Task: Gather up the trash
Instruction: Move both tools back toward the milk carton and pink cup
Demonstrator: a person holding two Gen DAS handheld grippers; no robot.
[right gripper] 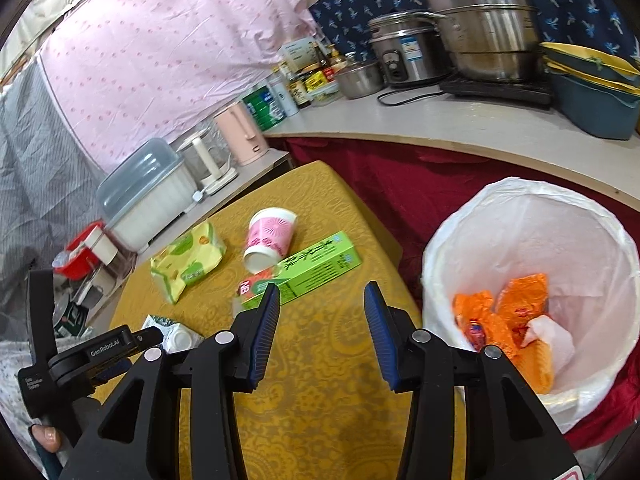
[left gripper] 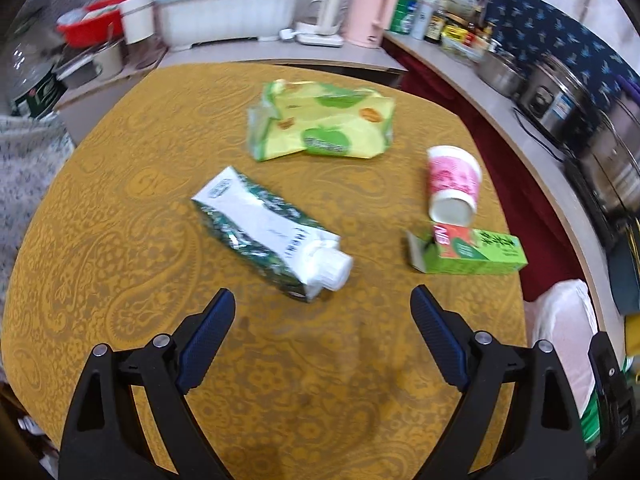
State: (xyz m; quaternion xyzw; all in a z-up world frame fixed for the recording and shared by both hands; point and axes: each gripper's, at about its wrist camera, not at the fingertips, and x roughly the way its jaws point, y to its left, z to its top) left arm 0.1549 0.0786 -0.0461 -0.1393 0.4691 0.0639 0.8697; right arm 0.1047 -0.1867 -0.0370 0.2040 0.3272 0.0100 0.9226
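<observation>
On the yellow table [left gripper: 120, 240] lie a green-and-white drink carton [left gripper: 268, 232] with a white cap, a yellow-green wrapper [left gripper: 320, 120], a tipped pink paper cup [left gripper: 454, 184] and a green box [left gripper: 468, 250]. My left gripper [left gripper: 322, 300] is open and empty, just short of the carton's cap. My right gripper [right gripper: 322, 296] is open and empty above the table's right part, just short of the green box [right gripper: 308, 270], beside the pink cup [right gripper: 270, 238] and wrapper [right gripper: 188, 258]. The carton [right gripper: 172, 332] is partly hidden. A white-lined trash bin [right gripper: 472, 216] holds orange wrappers [right gripper: 508, 320].
A counter [right gripper: 420, 128] behind holds steel pots [right gripper: 476, 24], a rice cooker [right gripper: 404, 52], bottles, a pink kettle [right gripper: 242, 132] and a lidded plastic box [right gripper: 140, 192]. Red cloth [right gripper: 392, 188] hangs under the counter. The bin also shows at the table's right edge in the left wrist view [left gripper: 568, 320].
</observation>
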